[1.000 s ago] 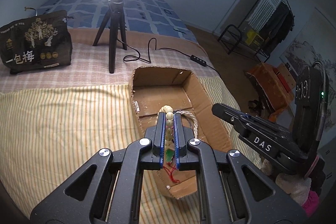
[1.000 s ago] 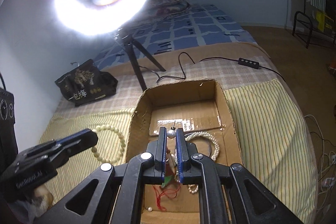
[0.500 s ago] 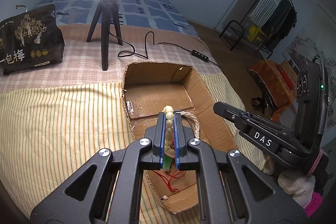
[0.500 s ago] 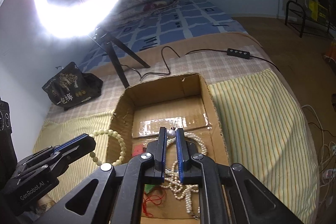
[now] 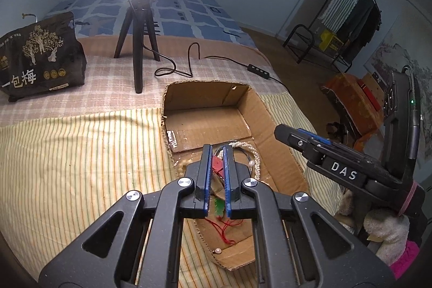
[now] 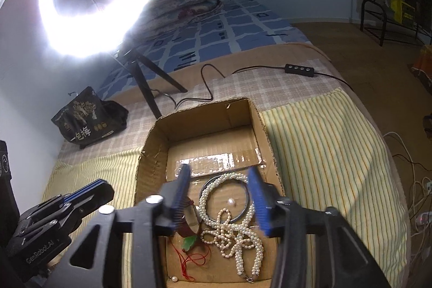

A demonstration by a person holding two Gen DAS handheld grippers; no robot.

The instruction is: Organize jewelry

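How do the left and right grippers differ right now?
The right gripper has its jaws spread wide; the left gripper shows only a narrow gap. The right straddles the pearl necklace in the cardboard box; the left looks down at the red-corded green pendant. Both have just been opening, empty, over the box.

Matt cardboard box, glossy pearl necklace

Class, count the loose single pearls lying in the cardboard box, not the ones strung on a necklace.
2. One single pearl lies inside the pearl necklace loop; another pearl sits by the cardboard box near edge, beside the red cord. More may be hidden under the grippers.
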